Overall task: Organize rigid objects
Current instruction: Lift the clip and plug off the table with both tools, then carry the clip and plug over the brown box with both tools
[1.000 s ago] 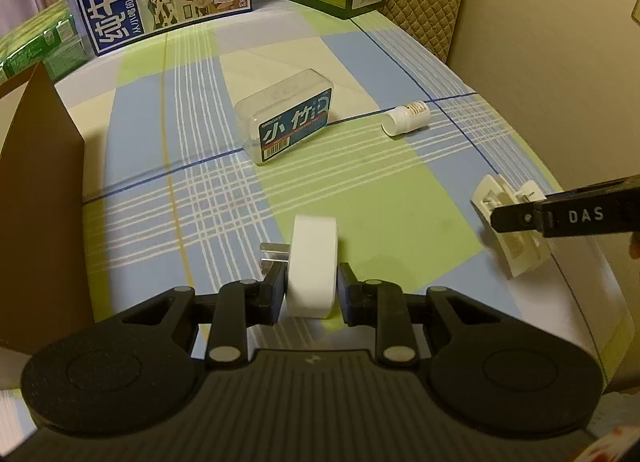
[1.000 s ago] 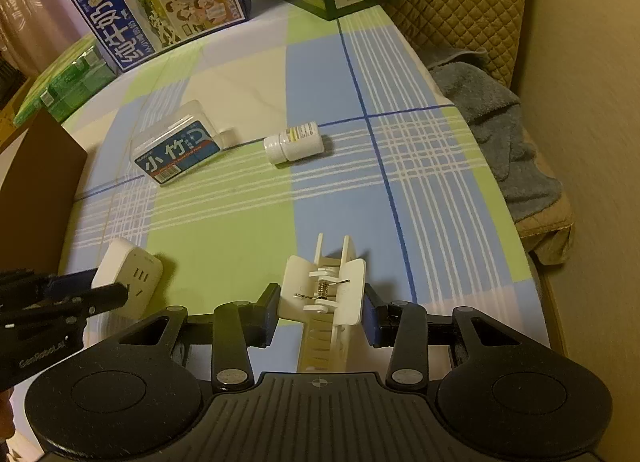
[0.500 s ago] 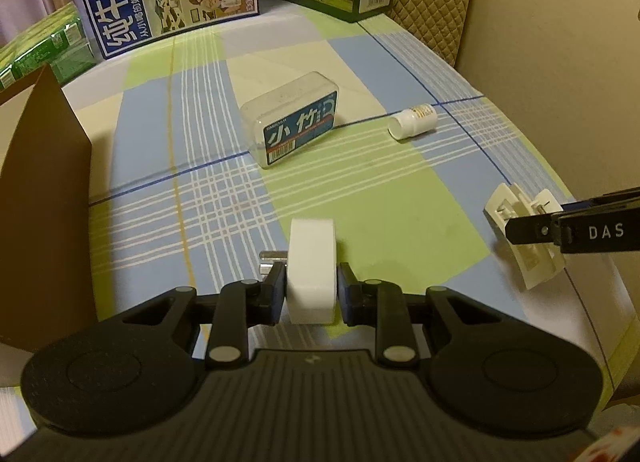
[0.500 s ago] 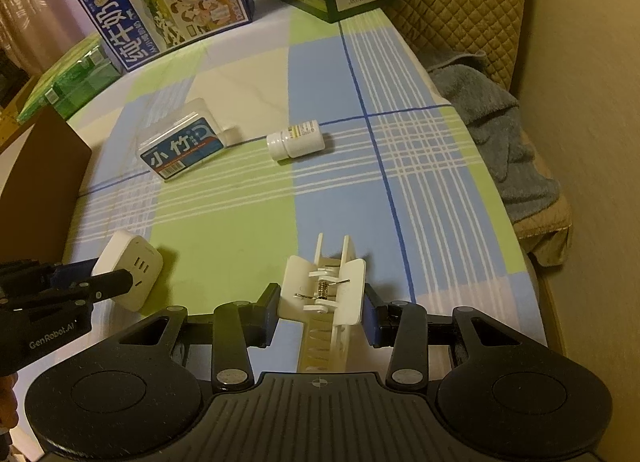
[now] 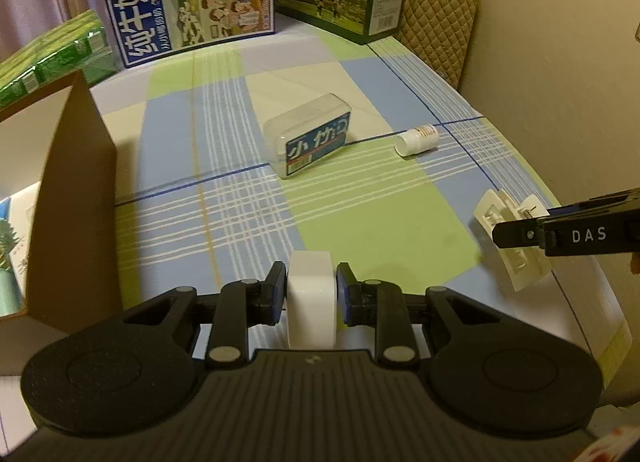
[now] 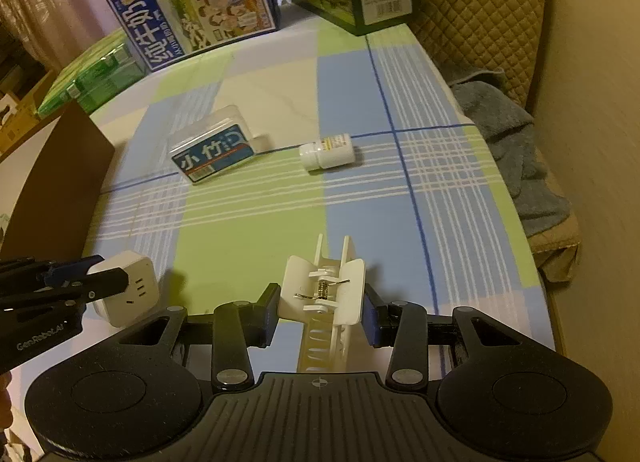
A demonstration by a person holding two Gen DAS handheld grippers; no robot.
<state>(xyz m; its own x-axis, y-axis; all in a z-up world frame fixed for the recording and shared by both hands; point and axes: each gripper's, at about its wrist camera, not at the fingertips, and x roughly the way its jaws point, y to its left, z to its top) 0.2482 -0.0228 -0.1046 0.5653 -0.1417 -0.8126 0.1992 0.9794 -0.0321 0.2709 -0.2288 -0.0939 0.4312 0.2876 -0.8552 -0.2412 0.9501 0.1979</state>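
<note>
Cardboard box point(image 5: 76, 189): far left, brown wall upright on the table, open top; likely the drop spot for sorted items, a judgement only.
Left gripper point(image 5: 311, 294): clenched on white plug adapter point(image 5: 311, 302), pads flat against its two broad faces.
White plug adapter, look: smooth rounded white block, hard glossy plastic; socket slots visible on one face in the right wrist view point(image 6: 128, 294); held over the checked tablecloth point(image 5: 240, 197), whether touching it cannot be told.
Handling advice, left: keep pads square on the flat faces, carry level toward the box, clear the box wall before lowering; slick plastic could slip if the grip eases early.
Toothpick case point(image 5: 312, 139): clear plastic with blue label, lying mid-table, well apart from both grippers.
Pill bottle point(image 5: 418, 140): small, white, lying on its side, just right of the case; round body may roll if nudged.
Right gripper point(image 6: 322, 302): clamped on white plastic clip point(image 6: 324, 294), pads pressing the two wings.
White plastic clip, look: spring-hinged, metal coil exposed at centre, ribbed jaws; thin stiff wings, off-white.
Handling advice, right: hold the squeeze steady so the spring does not kick the clip out.
Milk cartons point(image 5: 188, 1): boxed, standing along the far edge.
Towel point(image 6: 516, 165): blue-grey, crumpled off the right table edge.
</note>
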